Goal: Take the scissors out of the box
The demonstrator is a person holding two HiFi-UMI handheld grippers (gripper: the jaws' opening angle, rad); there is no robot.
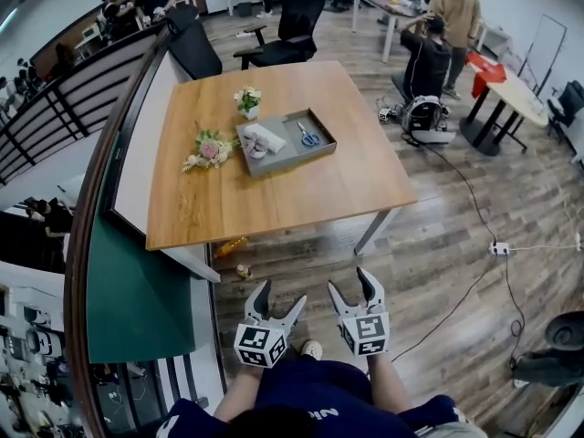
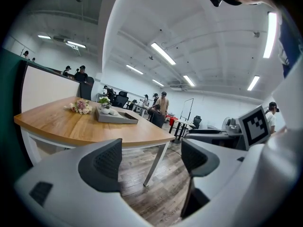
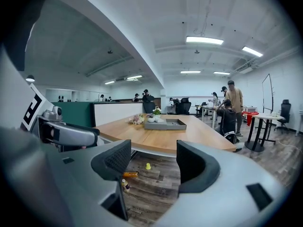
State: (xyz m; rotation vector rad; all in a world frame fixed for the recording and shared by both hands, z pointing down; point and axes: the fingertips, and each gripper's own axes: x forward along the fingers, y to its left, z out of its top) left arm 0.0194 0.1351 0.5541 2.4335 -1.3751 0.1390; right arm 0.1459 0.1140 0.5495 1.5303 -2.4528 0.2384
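On the wooden table (image 1: 301, 199) lies a grey box (image 1: 290, 157). Inside it, at the right, are scissors (image 1: 308, 136) with blue handles, and white items sit at its left. Both grippers hang over the floor well short of the table's near edge. My left gripper (image 1: 281, 295) and right gripper (image 1: 349, 281) stand side by side, both open and empty. In the left gripper view the jaws (image 2: 151, 162) frame bare floor, with the box (image 2: 116, 117) far off. The right gripper (image 3: 154, 162) view shows the box (image 3: 164, 124) ahead; the scissors cannot be made out there.
A flower bunch (image 1: 210, 149) and a small flower pot (image 1: 247, 101) stand left of the box. An orange bottle (image 1: 233, 245) and a small bottle (image 1: 243, 270) lie on the floor by the table's near corner. A green partition (image 1: 137, 290) runs along the left. Chairs and people are beyond.
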